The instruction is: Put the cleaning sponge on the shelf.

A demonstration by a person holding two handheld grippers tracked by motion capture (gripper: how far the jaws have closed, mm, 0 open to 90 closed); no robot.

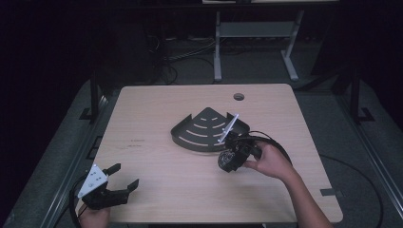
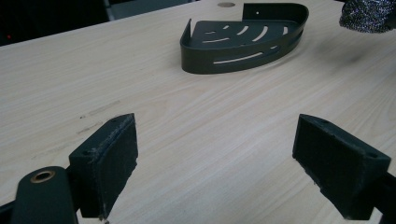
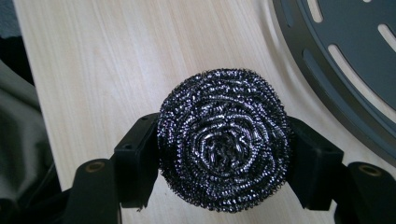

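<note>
**Steel scourer held beside the corner caddy**

While the left tongs (image 1: 124,177) wait spread and empty near the front left of the surface (image 1: 157,109), the right tongs (image 3: 224,154) are clenched on a steel wool scourer (image 3: 223,149), pads pressing its two flanks. It hangs just above the wood, close beside the rim of the dark slotted corner shower caddy (image 1: 202,129). Such a coil is likely light, springy and rough, so it should not slip; a grip across its widest middle, as here, seems soundest, with only modest squeeze.
</note>
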